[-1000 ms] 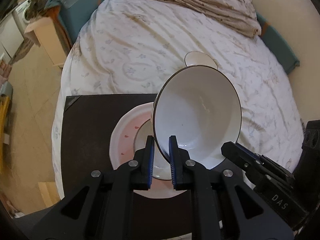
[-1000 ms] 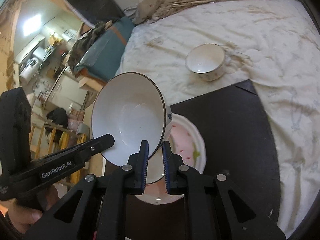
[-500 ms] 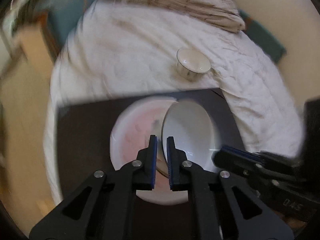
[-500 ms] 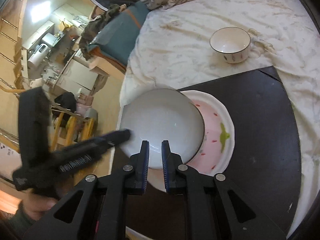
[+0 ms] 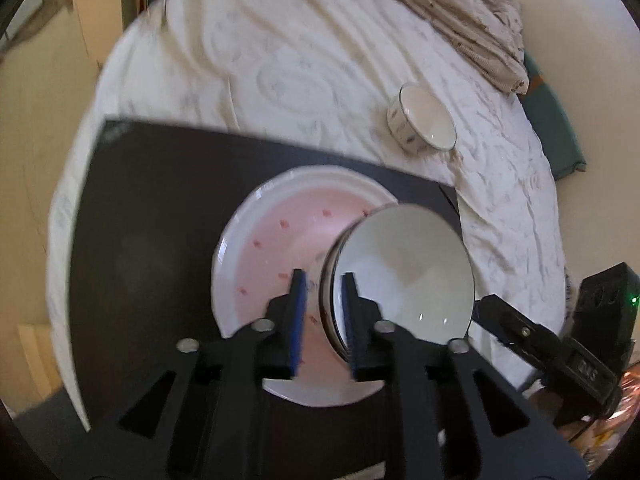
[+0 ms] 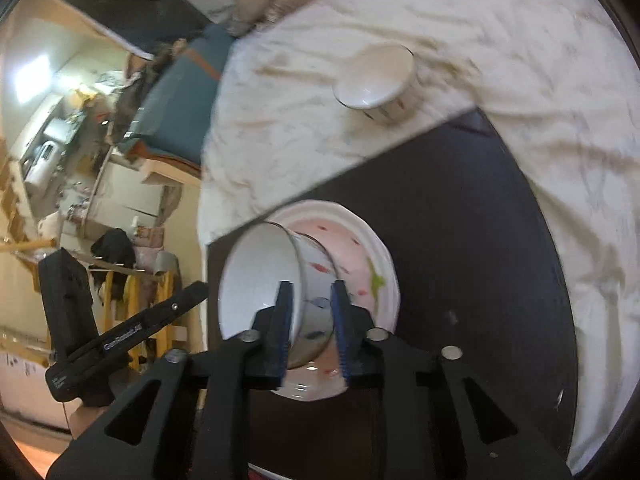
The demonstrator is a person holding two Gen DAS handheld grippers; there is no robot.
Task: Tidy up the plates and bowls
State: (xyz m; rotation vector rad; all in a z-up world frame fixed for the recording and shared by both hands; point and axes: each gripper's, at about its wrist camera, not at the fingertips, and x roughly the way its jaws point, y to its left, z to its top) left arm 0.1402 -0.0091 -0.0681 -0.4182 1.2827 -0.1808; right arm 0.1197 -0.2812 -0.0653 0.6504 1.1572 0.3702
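Observation:
A large white bowl [image 5: 404, 276] with a dark rim rests on the pink-and-white plate [image 5: 280, 232] on the black mat [image 5: 152, 208]. My left gripper [image 5: 323, 312] is open, its fingers straddling the bowl's left rim. In the right wrist view the bowl [image 6: 256, 280] sits on the plate [image 6: 360, 240], and my right gripper [image 6: 310, 320] is open, its fingers on either side of the bowl's wall. A small white bowl [image 5: 424, 124] sits on the bedsheet beyond the mat; it also shows in the right wrist view [image 6: 376, 80].
The mat [image 6: 480, 240] lies on a white bedsheet [image 5: 300, 60]. A crumpled beige blanket [image 5: 460, 12] lies at the far side. A teal cushion [image 6: 180, 88] and cluttered furniture stand off the bed's left edge. The floor [image 5: 44, 120] lies left.
Both grippers lowered the large bowl from a tilted hold in the air onto the plate. Both sets of jaws have opened and the bowl now rests on the plate.

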